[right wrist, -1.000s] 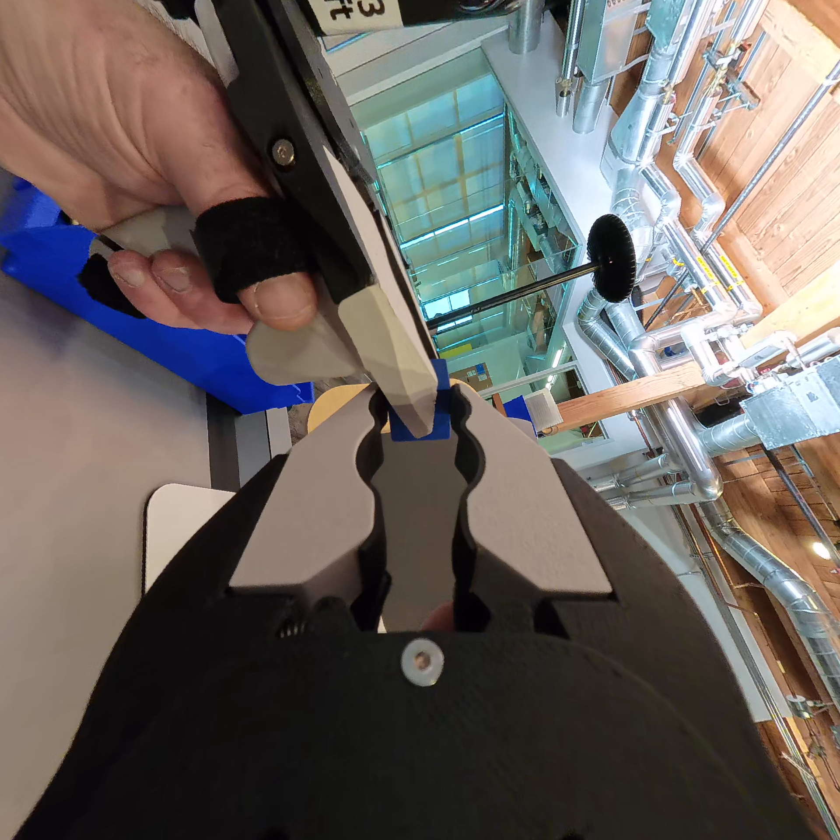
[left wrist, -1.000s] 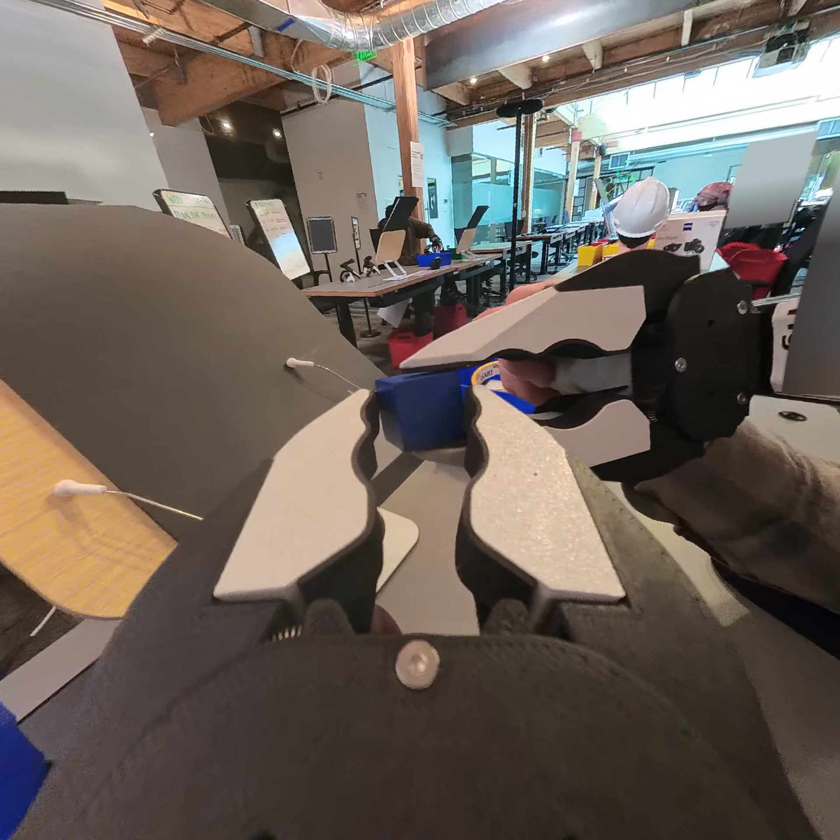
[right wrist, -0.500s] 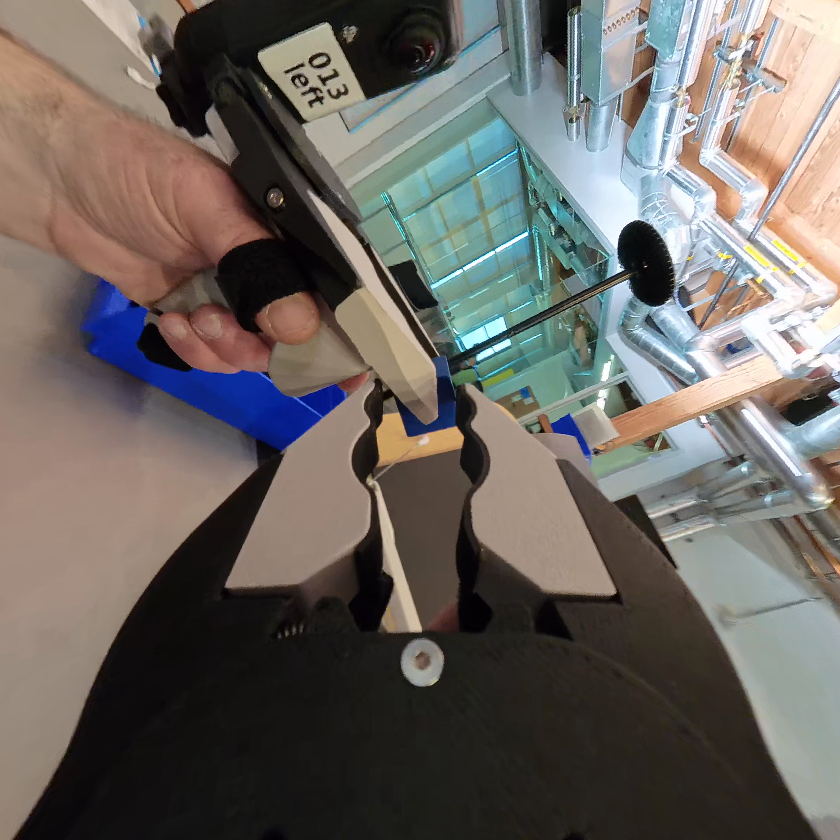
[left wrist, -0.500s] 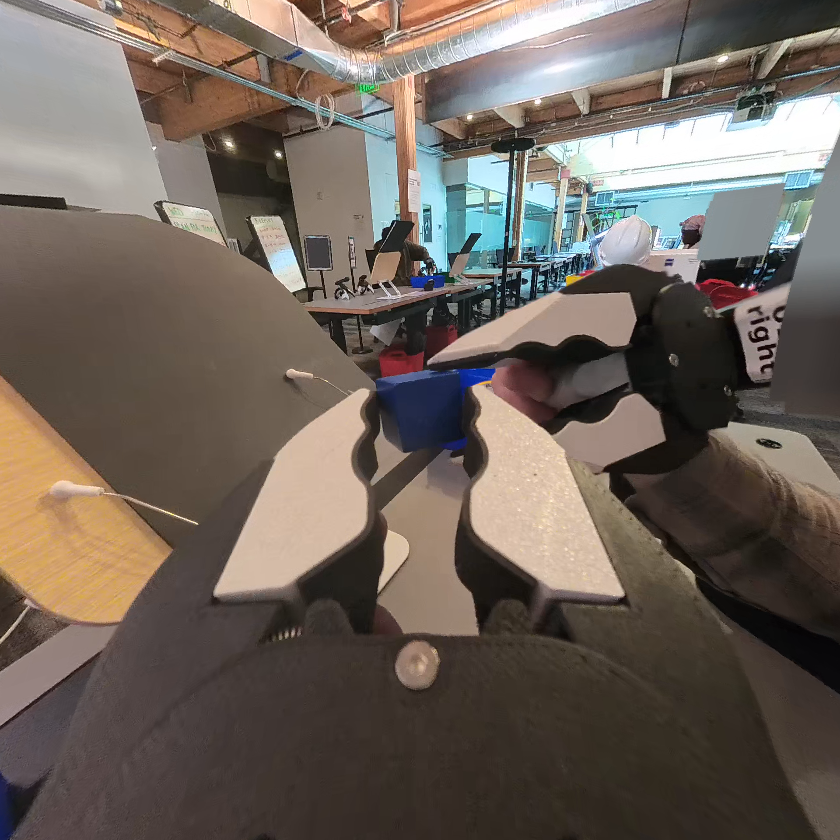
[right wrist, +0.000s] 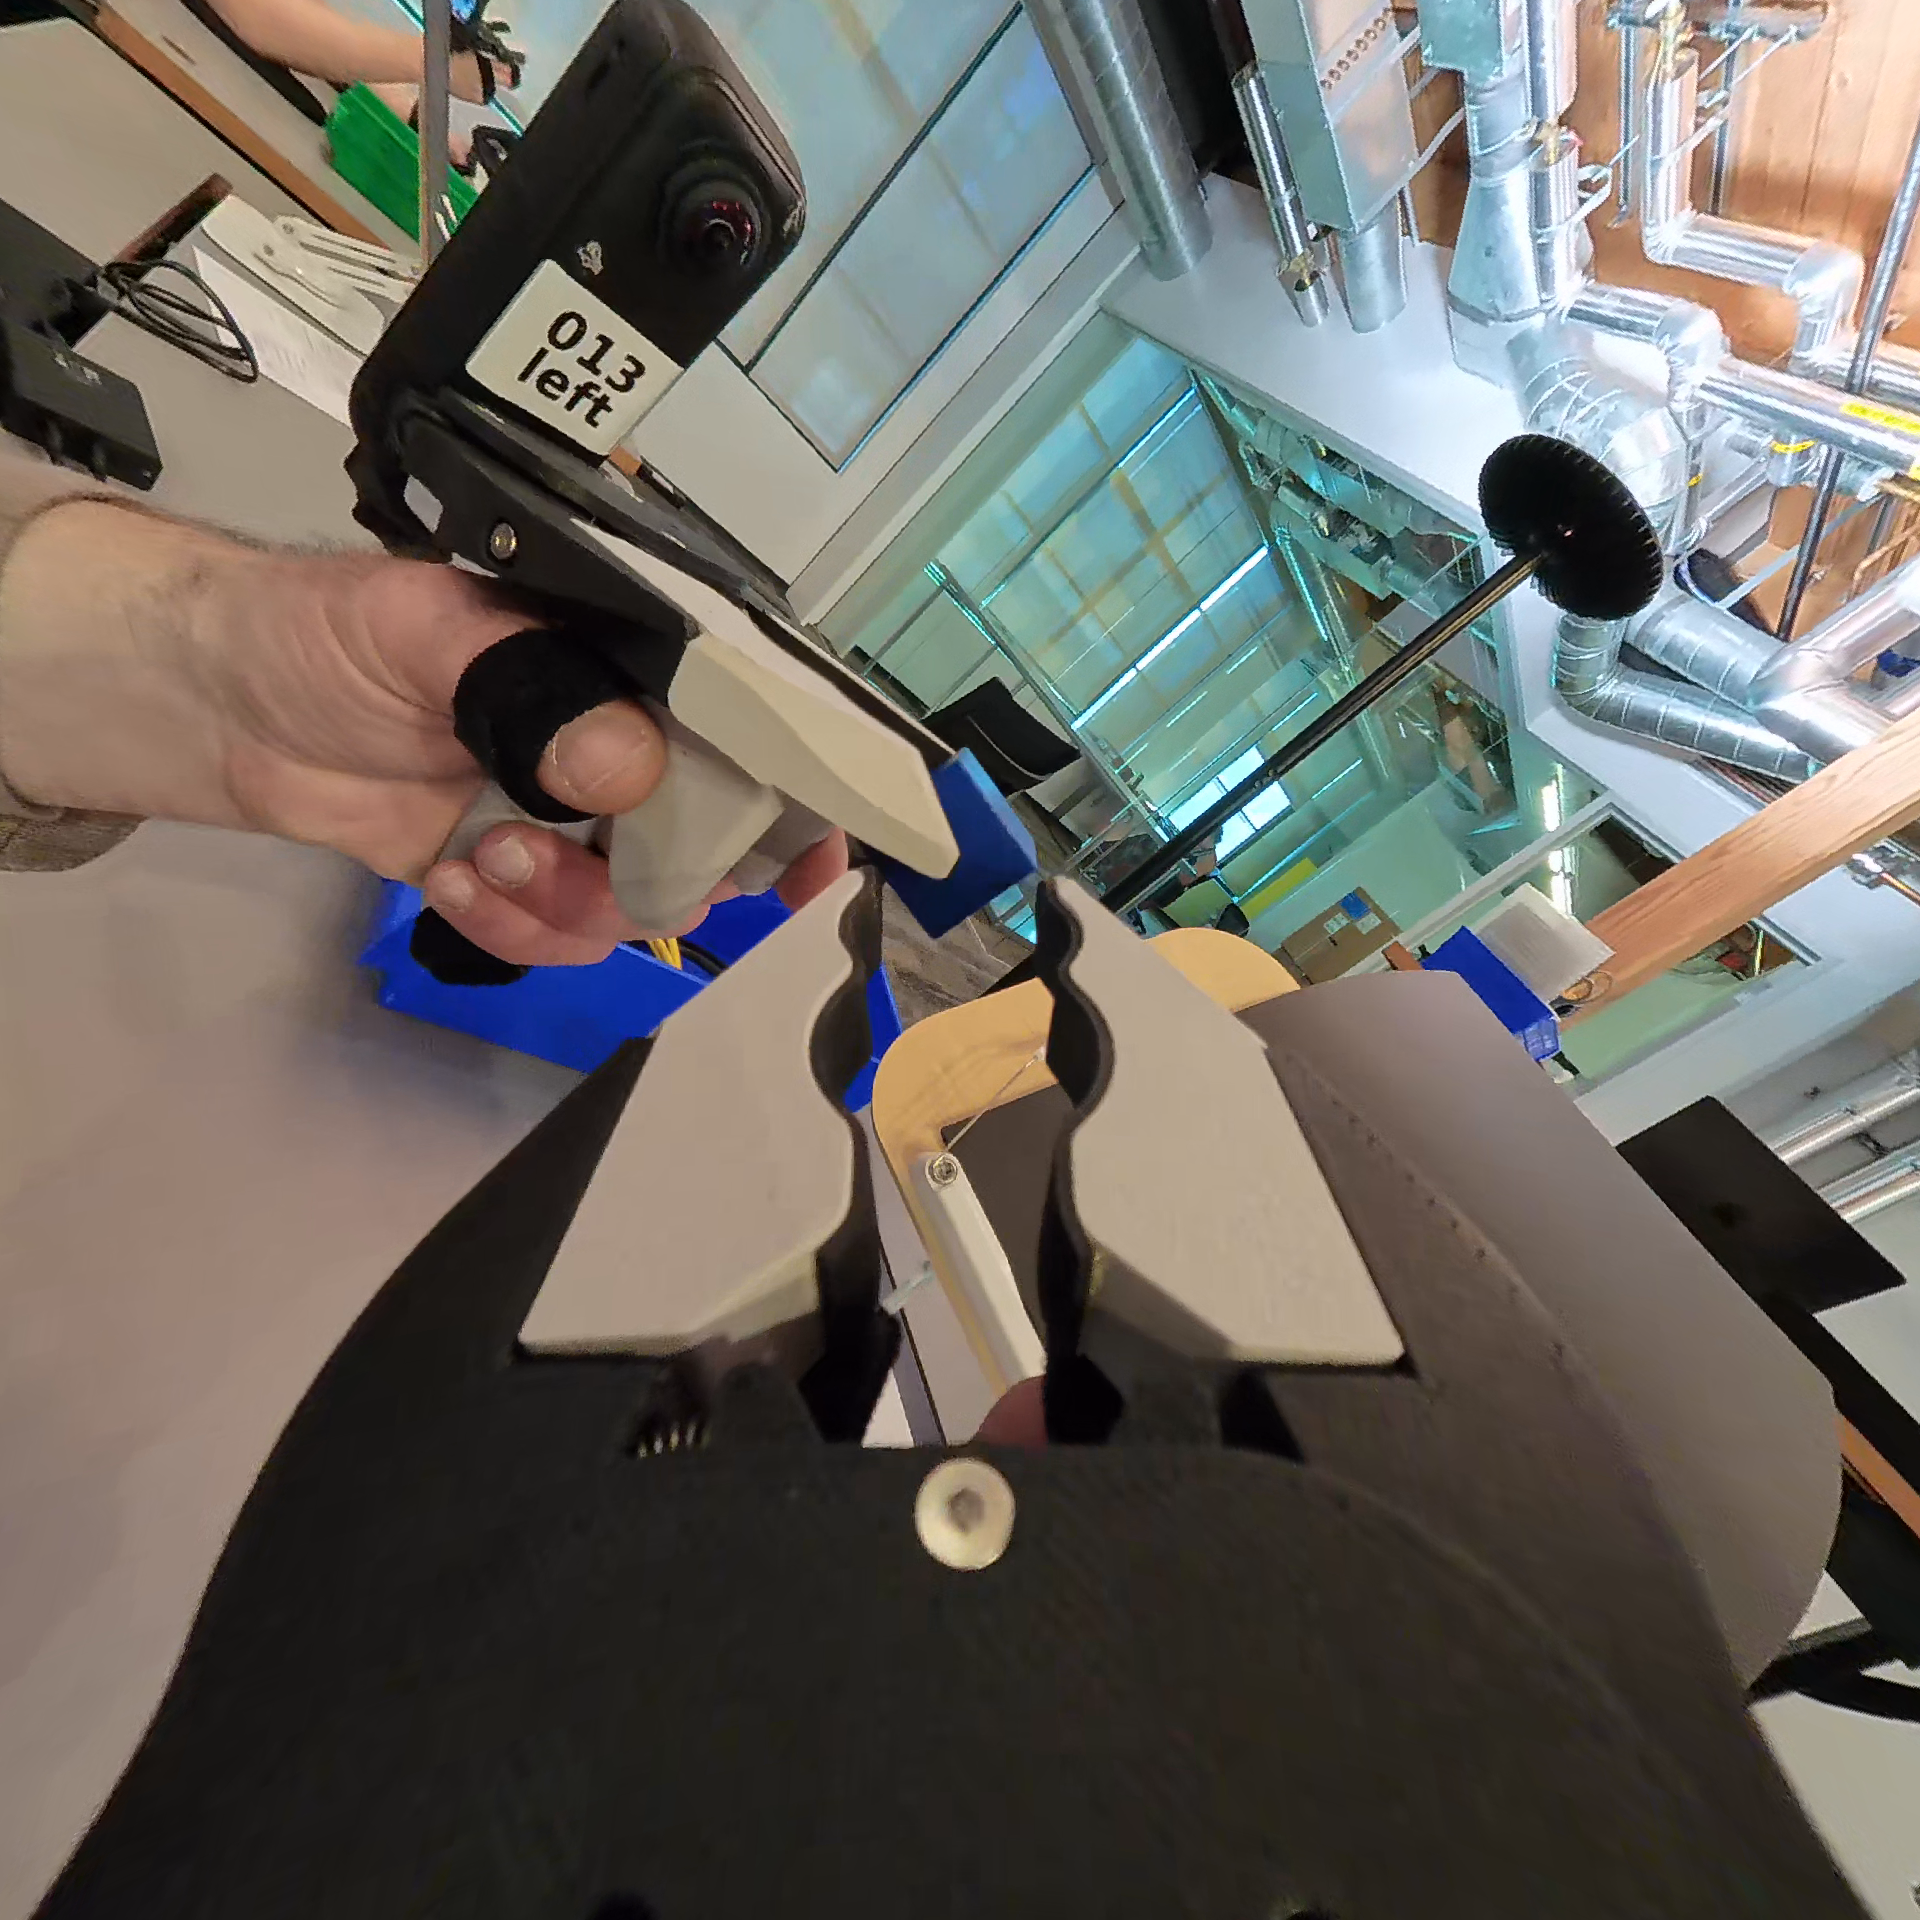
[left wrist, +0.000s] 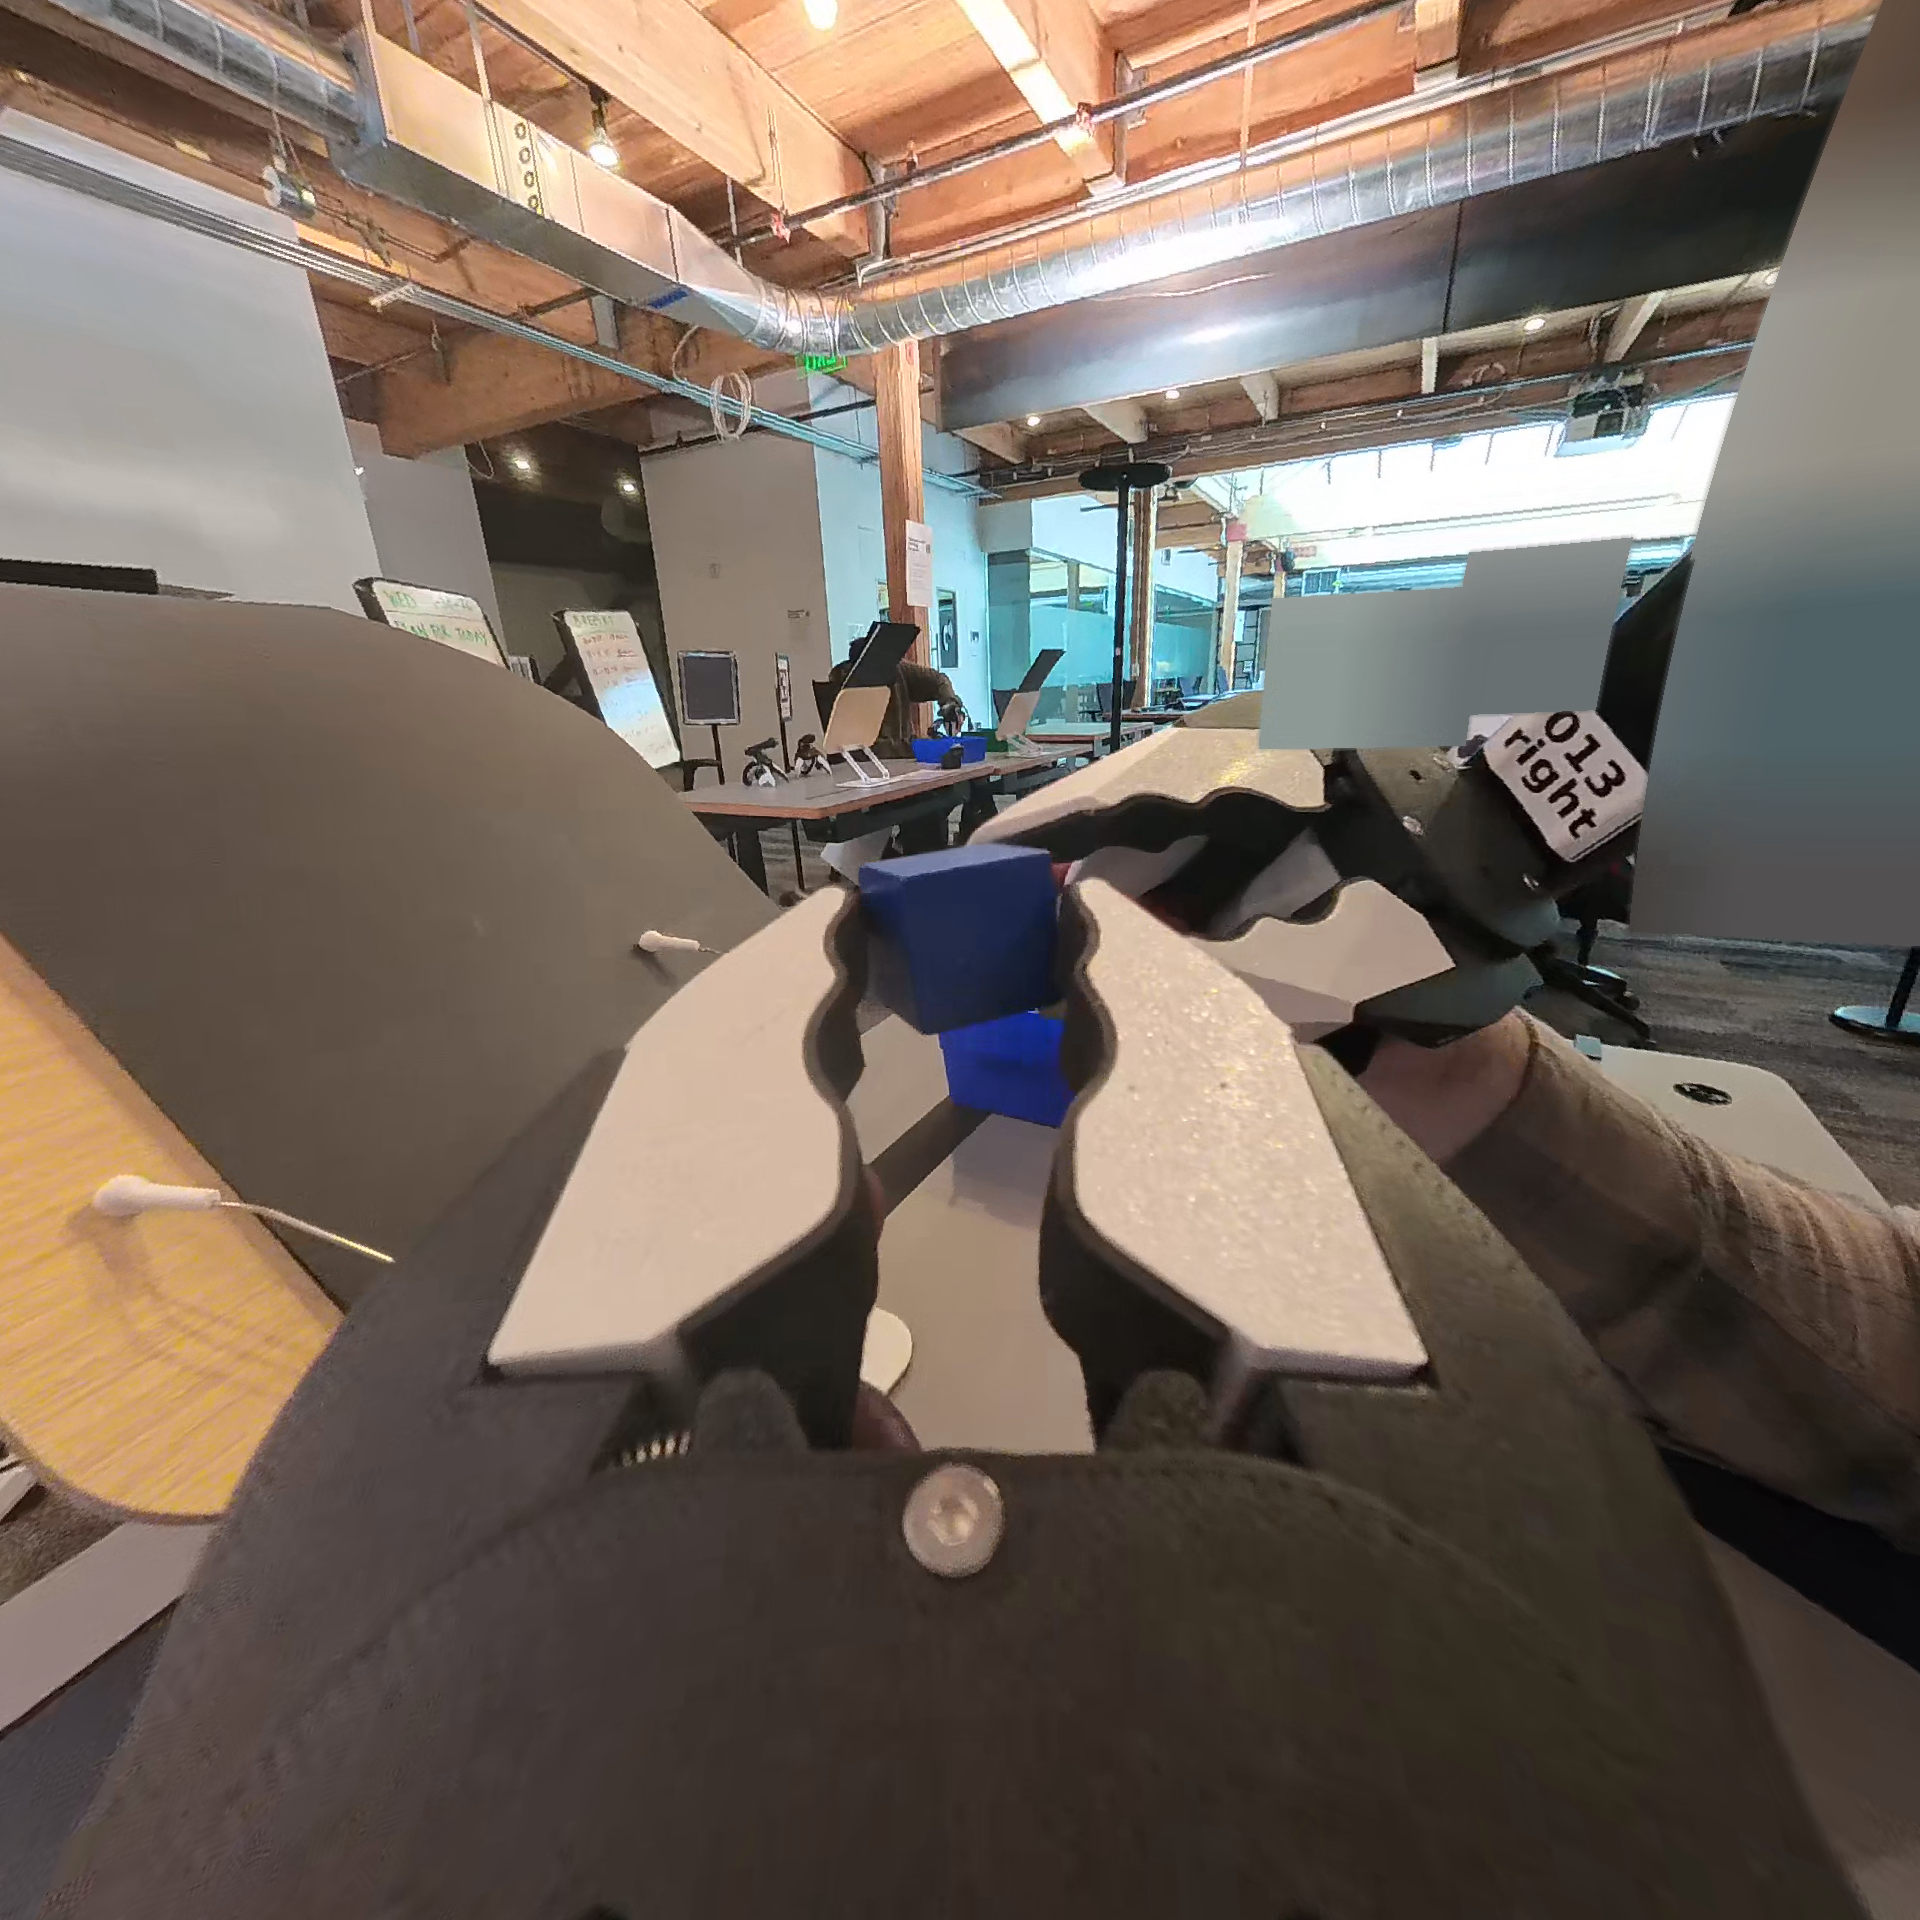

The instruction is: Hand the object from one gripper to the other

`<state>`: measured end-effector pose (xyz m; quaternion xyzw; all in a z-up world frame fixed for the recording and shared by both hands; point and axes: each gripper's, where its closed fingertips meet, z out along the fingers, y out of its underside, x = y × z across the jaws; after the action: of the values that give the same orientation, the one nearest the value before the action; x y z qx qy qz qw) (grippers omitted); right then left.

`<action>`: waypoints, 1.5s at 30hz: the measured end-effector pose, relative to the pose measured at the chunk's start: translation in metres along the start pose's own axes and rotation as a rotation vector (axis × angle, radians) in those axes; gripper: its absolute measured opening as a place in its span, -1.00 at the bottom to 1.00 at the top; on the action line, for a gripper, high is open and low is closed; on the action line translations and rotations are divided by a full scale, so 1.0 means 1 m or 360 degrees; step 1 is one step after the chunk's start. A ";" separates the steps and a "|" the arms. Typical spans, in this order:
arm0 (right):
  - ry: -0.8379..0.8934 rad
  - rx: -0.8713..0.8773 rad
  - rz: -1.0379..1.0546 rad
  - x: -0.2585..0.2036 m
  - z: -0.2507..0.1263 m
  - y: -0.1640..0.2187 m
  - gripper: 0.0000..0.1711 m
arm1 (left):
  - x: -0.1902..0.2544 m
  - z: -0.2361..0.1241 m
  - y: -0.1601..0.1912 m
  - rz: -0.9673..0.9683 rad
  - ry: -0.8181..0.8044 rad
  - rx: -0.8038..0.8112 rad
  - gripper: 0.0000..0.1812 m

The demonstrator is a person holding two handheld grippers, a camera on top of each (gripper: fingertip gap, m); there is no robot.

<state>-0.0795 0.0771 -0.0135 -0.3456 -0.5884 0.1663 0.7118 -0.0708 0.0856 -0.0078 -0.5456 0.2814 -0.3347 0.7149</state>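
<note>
A blue cube (left wrist: 961, 945) is clamped between the fingertips of my left gripper (left wrist: 958, 935), held up in the air. In the right wrist view the left gripper (right wrist: 961, 836) comes in from the left with the cube (right wrist: 982, 831) in its tips. My right gripper (right wrist: 953, 894) is open about a cube's width, and its tips sit just short of the cube, with only a lower corner of the cube between them. In the left wrist view the right gripper (left wrist: 1122, 868) lies close to the right of the cube, with its jaws apart.
A blue bin (right wrist: 540, 997) stands on the grey table (right wrist: 208, 1143) below both grippers and also shows in the left wrist view (left wrist: 1008, 1070). A grey and wood curved panel (left wrist: 260, 831) rises at the left. A black box with a cable (right wrist: 62, 405) lies on the far table.
The right gripper's tips were around the cube and have drawn back off it. The cube has stayed in the left gripper, which has lifted and tilted upward.
</note>
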 end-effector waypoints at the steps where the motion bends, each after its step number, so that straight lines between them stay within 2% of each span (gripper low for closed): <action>1: -0.0005 0.0001 0.0009 0.000 0.000 0.000 -0.70 | 0.001 0.000 0.000 -0.0001 0.0007 0.0001 -0.62; 14: -0.0183 0.0162 0.0380 -0.005 -0.003 -0.010 -0.73 | 0.008 -0.001 -0.004 0.0006 0.0089 0.0038 -0.62; 36: -0.0200 0.0196 0.0439 -0.006 -0.003 -0.013 -0.69 | 0.006 -0.003 -0.007 0.0032 0.0055 0.0052 -0.62; 45: -0.0199 0.0167 0.0511 -0.005 -0.001 -0.011 -0.73 | 0.001 -0.005 -0.013 0.0383 -0.0177 0.0066 -0.62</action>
<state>-0.0819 0.0661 -0.0098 -0.3866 -0.5593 0.3294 0.6552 -0.0768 0.0794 0.0036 -0.5108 0.2978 -0.2214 0.7755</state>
